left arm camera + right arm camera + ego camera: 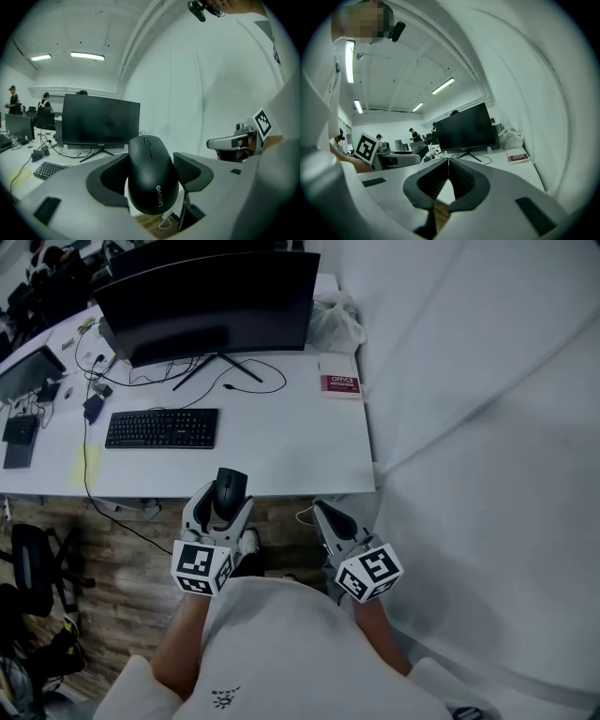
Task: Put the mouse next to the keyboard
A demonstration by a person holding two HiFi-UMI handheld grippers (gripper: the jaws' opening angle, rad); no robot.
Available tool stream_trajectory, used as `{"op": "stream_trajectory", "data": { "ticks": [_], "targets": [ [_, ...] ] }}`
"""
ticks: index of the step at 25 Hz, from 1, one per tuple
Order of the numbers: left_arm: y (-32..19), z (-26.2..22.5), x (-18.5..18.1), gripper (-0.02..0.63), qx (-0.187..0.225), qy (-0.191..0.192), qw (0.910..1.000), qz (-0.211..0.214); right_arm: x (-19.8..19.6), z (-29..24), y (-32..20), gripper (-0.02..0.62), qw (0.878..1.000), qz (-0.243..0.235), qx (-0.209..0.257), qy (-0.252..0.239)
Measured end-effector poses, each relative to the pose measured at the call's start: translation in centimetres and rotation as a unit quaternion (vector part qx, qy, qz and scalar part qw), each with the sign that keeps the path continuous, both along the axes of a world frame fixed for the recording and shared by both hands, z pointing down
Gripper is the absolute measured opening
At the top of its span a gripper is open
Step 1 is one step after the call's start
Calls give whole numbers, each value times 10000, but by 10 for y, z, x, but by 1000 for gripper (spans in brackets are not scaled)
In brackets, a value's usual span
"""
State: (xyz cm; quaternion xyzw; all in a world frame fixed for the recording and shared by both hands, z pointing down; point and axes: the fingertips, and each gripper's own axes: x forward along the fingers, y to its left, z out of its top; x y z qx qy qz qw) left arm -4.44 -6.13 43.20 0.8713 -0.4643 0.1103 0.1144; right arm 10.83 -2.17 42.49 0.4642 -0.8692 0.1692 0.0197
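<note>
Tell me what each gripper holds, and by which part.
The left gripper holds the black plastic computer mouse, with its jaws pressing the mouse's two long sides at mid-body. The right gripper holds nothing; its jaws are closed together.

A black, matte mouse (229,491) with "Lenovo" printed near its rear is gripped between the jaws of the left claw (225,503), nose pointing forward. It is held above the floor, just short of the near edge of the white surface (291,451). A black keyboard (161,427) is laid flat on that surface, parallel to its near edge, farther in and to the left, apart from the mouse.
</note>
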Motion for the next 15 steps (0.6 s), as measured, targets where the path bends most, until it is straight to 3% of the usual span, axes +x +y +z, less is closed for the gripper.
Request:
{"op": "stream_trajectory", "data": {
  "ticks": [15],
  "targets": [
    [-71, 9, -31, 305, -146, 100, 9997, 156, -37, -3, -68, 18, 9998, 66, -71, 169]
  ]
}}
